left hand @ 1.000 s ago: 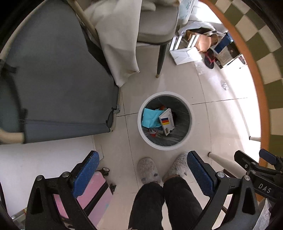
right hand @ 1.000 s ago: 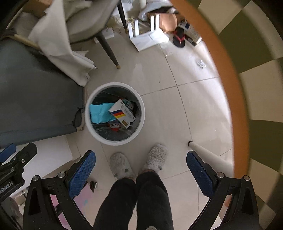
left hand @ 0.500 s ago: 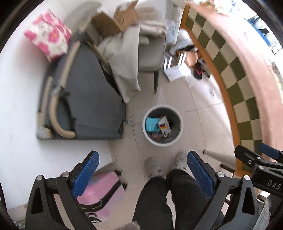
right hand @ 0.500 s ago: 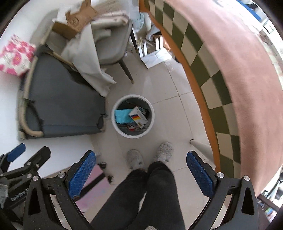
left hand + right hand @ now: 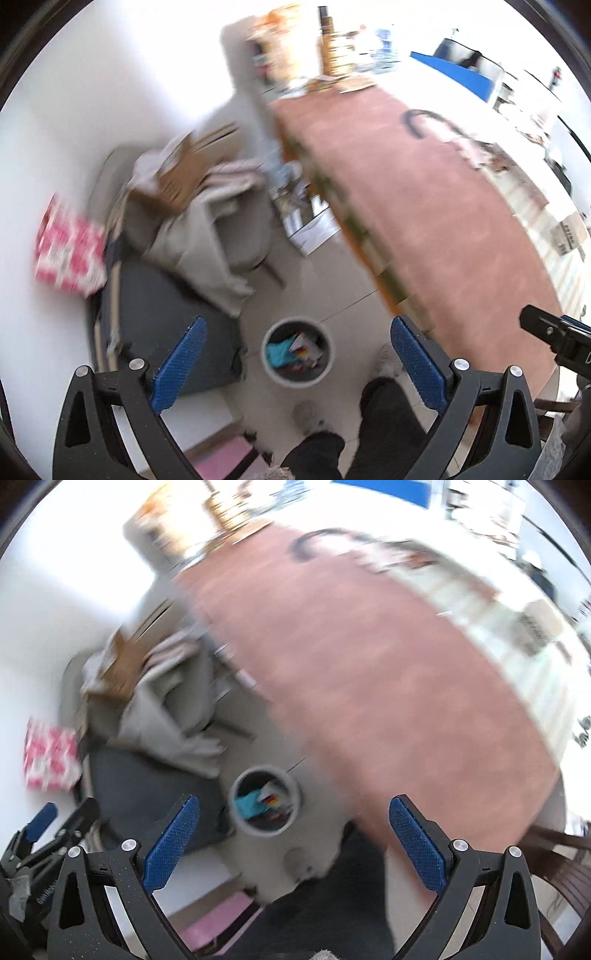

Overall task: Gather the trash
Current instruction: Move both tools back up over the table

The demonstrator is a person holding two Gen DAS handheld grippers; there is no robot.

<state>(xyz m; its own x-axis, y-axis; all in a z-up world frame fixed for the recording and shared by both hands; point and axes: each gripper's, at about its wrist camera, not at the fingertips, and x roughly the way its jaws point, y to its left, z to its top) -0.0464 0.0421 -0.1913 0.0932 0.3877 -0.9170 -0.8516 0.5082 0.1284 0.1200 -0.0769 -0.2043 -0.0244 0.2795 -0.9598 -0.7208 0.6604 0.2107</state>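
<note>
Both views are blurred, so fine detail is limited.

The left gripper (image 5: 299,358) stands released, its blue-padded fingers (image 5: 179,363) wide apart with nothing between them. The right gripper (image 5: 295,838) is likewise spread wide and empty. Part of the right gripper shows at the right edge of the left wrist view, and part of the left gripper at the left edge of the right wrist view.

The bin (image 5: 298,378) stands upright on the pale tiled floor (image 5: 325,280), well below both grippers, its round mouth facing up towards the cameras. It is framed between the fingers of each tool. Inside lie a turquoise piece (image 5: 277,352) on the left and a small box with red, yellow and black stripes (image 5: 301,347) just beside it on the right; the box's long axis cannot be read through the blur. Other scraps under them are not identifiable.

Left of the bin lies a dark grey mat (image 5: 162,306), nearly touching the rim. Farther off stands a grey chair (image 5: 236,236) draped with pale cloth and carrying cardboard (image 5: 184,177). A pink and white patterned bag (image 5: 68,254) sits at the far left against the white wall. A table with a reddish-brown top (image 5: 424,206) and a chequered edge fills the right side. The person's dark-trousered legs (image 5: 388,417) and one grey slipper (image 5: 308,417) are near the bin's near side.
</note>
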